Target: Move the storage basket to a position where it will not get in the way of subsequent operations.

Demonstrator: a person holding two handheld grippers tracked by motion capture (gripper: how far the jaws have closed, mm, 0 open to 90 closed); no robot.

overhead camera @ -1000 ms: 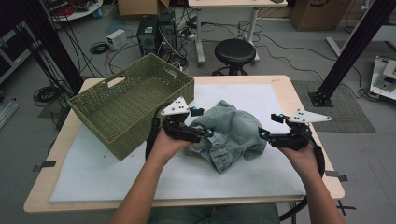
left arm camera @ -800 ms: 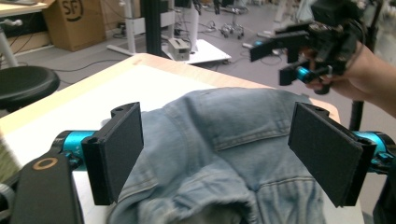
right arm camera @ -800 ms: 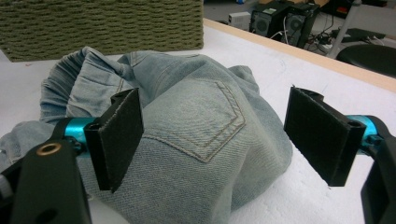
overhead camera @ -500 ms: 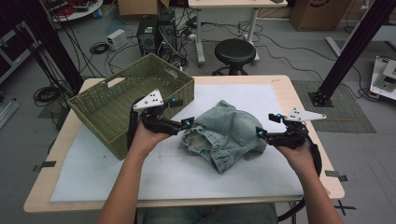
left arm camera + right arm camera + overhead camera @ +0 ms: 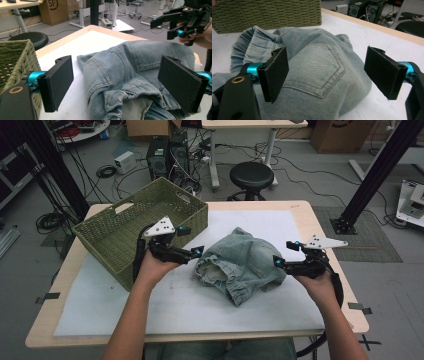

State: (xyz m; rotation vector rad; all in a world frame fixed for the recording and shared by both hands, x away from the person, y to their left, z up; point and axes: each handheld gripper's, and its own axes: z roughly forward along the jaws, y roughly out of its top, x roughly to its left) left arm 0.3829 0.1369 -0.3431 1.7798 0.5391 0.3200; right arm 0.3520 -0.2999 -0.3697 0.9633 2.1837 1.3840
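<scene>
From the high view, one pair of jeans (image 5: 243, 261) is seen crumpled beside one woven basket (image 5: 131, 225), between the left gripper (image 5: 196, 252) and right gripper (image 5: 278, 262). In the left gripper view, the jeans (image 5: 130, 72) are framed by wide jaws. In the right gripper view, the jeans (image 5: 317, 72) are flanked by wide-spread jaws, unpressed.

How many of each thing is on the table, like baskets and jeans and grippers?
Green woven basket: 1
Blue jeans: 1
Grippers: 2, the left gripper and the right gripper, each held in a hand
Total: 4
</scene>
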